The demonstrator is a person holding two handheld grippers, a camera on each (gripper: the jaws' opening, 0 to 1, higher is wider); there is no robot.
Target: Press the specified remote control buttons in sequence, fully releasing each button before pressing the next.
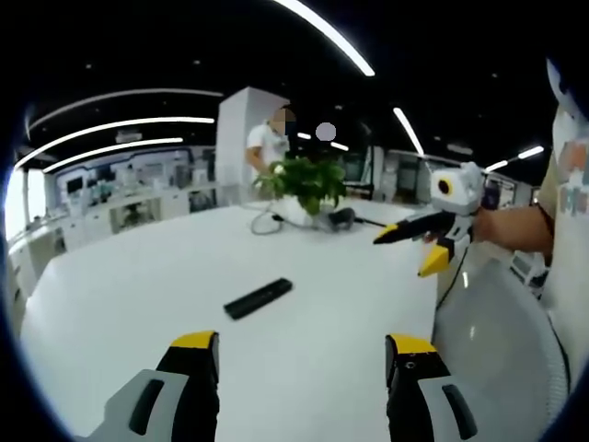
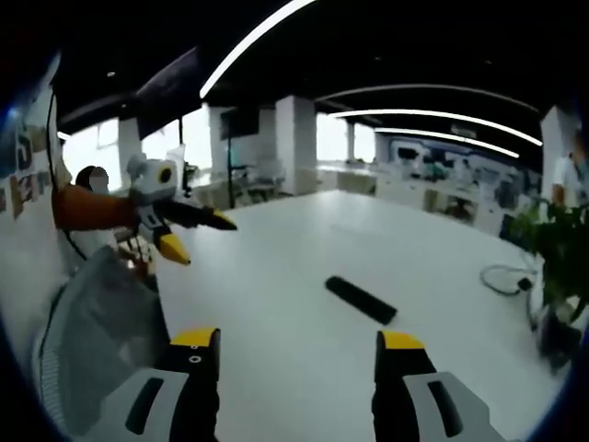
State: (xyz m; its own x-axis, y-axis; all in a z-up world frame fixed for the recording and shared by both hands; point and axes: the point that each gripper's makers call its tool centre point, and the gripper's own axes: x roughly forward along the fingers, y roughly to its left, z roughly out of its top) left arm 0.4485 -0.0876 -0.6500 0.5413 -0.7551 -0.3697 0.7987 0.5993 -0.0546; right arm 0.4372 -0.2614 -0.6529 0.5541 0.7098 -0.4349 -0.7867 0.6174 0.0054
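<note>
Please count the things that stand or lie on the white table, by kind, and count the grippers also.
Remote control: 1
Potted plant: 1
Cable: 1
Grippers: 2, the left gripper and the right gripper, both open
Total: 5

Bare table (image 1: pixel 138 276) around remote (image 1: pixel 259 298); plant (image 1: pixel 304 184) far behind.
</note>
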